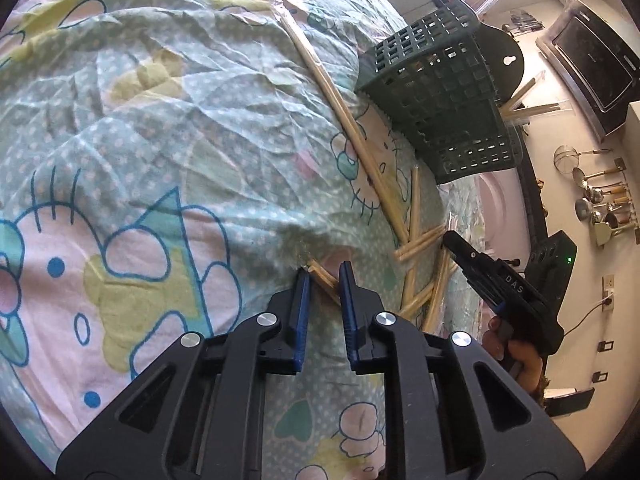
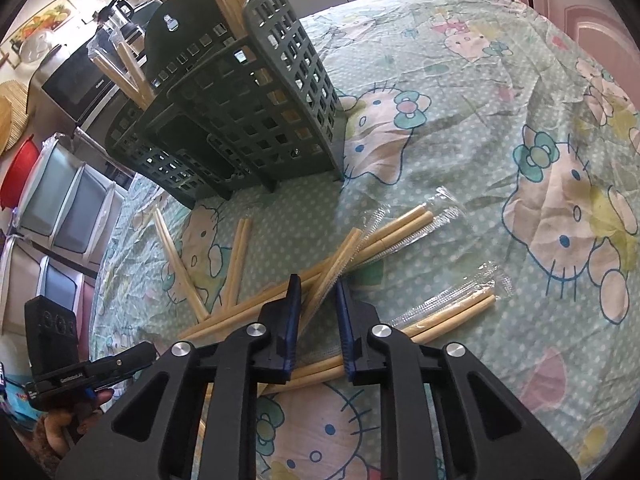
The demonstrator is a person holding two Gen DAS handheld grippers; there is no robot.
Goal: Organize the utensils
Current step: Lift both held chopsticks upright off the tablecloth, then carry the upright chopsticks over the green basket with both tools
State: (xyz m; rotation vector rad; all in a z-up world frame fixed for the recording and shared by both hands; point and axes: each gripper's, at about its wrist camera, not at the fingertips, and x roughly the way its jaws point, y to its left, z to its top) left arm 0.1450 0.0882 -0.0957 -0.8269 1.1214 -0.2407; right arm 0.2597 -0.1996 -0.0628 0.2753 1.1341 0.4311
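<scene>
Chopsticks: wrapped bamboo pairs lie scattered in a crossed heap point(image 2: 280, 304) on the cartoon-cat tablecloth point(image 2: 480, 128), right under and ahead of your right gripper; more stand upright in the green caddy.
Left gripper: your left gripper point(image 1: 325, 276) sits low over the cloth with its blue pads point(image 1: 303, 300) parted, and one wrapped pair point(image 1: 324, 278) runs slantwise through the gap; you cannot tell whether either pad touches it.
Right gripper: your right gripper point(image 2: 316, 286) hovers over the heap with its blue pads spread, and one wrapped pair point(image 2: 334, 264) passes up between them, not pinched.
Caddy: the green lattice cutlery caddy point(image 2: 248, 120) stands ahead and to the left of your right gripper; in the left wrist view it lies ahead and to the right point(image 1: 440, 96).
In the way: a long wrapped pair point(image 1: 340, 120) stretches across the cloth between your left gripper and the caddy, ending in the heap just to that gripper's right.
Loose pairs: one wrapped pair point(image 2: 448, 316) lies just right of your right gripper, another pair point(image 2: 236, 264) to its left, pointing toward the caddy.
Surroundings: a microwave point(image 2: 80, 80) sits behind the caddy, stacked plastic bins point(image 2: 60, 208) far left, and hanging ladles point(image 1: 596, 196) far right in the left wrist view.
</scene>
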